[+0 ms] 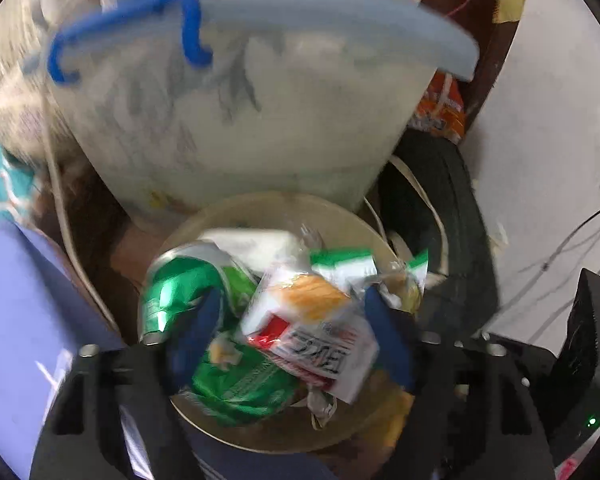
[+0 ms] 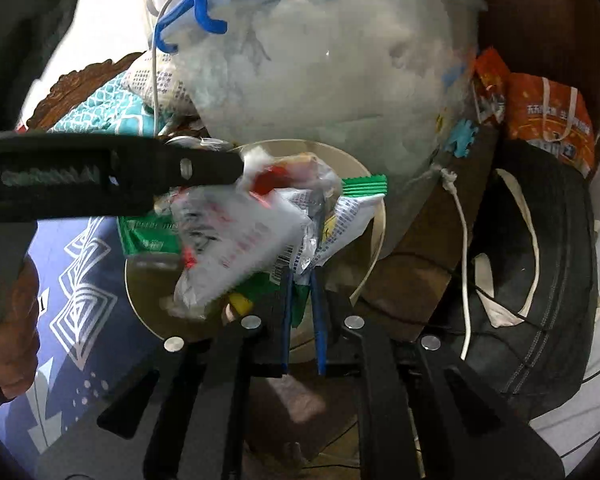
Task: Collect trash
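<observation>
Beige plastic, round, open-topped: one waste bin, standing on the floor against one large translucent storage tub with a pale blue lid and two blue clip handles.

Contents at the bin's mouth (motion blur makes the count approximate):
- one white snack wrapper with red panel and orange picture, uppermost;
- one crumpled shiny green foil packet, at the left side;
- one green printed wrapper, beneath the white one;
- two smaller green-and-white wrappers, toward the far rim.

Left gripper: one, blue-padded fingers spread wide to either side of the white wrapper; whether the pads touch it cannot be told.

Right gripper: one, blue fingers drawn narrow, nearly parallel, over the near rim of the bin, with the lower edge of a wrapper between their tips; a firm hold cannot be confirmed.

Surroundings: one black tyre right of the bin, one orange printed bag above it, one white cord, one purple patterned mat at left.
</observation>
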The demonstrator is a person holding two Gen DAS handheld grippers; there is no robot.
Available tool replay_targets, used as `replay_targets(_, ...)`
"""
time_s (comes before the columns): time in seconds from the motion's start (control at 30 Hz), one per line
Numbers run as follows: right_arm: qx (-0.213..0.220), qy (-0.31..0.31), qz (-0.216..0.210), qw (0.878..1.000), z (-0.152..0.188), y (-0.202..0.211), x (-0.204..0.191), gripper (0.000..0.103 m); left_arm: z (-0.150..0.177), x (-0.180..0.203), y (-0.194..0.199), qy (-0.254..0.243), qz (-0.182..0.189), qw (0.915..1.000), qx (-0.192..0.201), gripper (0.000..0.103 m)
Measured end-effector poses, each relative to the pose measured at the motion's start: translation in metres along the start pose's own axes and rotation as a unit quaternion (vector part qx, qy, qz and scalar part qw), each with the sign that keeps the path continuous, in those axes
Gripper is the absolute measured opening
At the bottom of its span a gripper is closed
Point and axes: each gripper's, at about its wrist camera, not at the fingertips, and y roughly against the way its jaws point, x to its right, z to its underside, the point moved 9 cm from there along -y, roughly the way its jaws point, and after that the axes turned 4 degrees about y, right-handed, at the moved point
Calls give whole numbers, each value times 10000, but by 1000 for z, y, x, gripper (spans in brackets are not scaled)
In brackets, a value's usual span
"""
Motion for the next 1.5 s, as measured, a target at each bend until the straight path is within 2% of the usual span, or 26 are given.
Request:
replay_targets(0.07,79,-63,-82,9999,-1,3,1,22,-2,4,7,-94,48,9999,52,73)
replay_targets(0.1,126,-113,-137,9998,-1,5,0,39,-4,3,9,-82,62,9999,88,73)
replay_targets(0.13,191,-166,-177,9995,-2,9,0,70,-7,3,14,-65,58,9998,167,73)
replay_targets(0.17,311,-215,-186,9991,-5,12,0,78,-9,2,18,-63,34,9997,245,73)
replay_targets(0.23,602,-202,-111,9979,-11,25,5,77,-13,0,25,-47,-19,9994,329,73)
replay_targets(0.37,751,-144,-82,9970,-19,41,3,76,-16,-13,43,152,-5,9987,484,73)
replay_targets(0.4,786,-110,-71,9968,-19,46,0,72,-17,-14,45,191,-4,9986,490,73)
replay_targets(0.47,813,-20,-68,9967,-17,48,-4,55,-15,-22,54,365,66,9979,536,73)
replay_targets(0.5,796,21,-74,9968,-17,46,-5,38,-14,-24,58,425,97,9975,548,73)
replay_targets(0.53,754,55,-130,9971,-16,41,-7,31,-11,-27,63,500,149,9971,553,73)
replay_targets(0.67,429,125,-347,9984,-12,13,-22,23,4,-36,82,649,335,9958,552,73)
replay_targets(0.77,-78,49,-533,9985,-5,-22,-35,19,19,-46,99,753,390,9948,571,73)
replay_targets(0.87,-622,257,-409,9969,5,-54,-45,19,33,-57,111,865,403,9938,573,73)
replay_targets(1.0,-857,273,-324,9954,3,-66,-52,19,49,-70,124,904,315,9939,551,73)
replay_targets(1.43,-47,-174,-490,9986,-16,28,-47,21,95,-98,171,1074,166,9917,694,73)
replay_targets(1.47,22,-249,-533,9983,-18,37,-51,22,100,-99,175,1071,149,9917,692,73)
replay_targets(1.5,89,-327,-584,9977,-19,44,-57,29,103,-99,178,1065,134,9918,695,75)
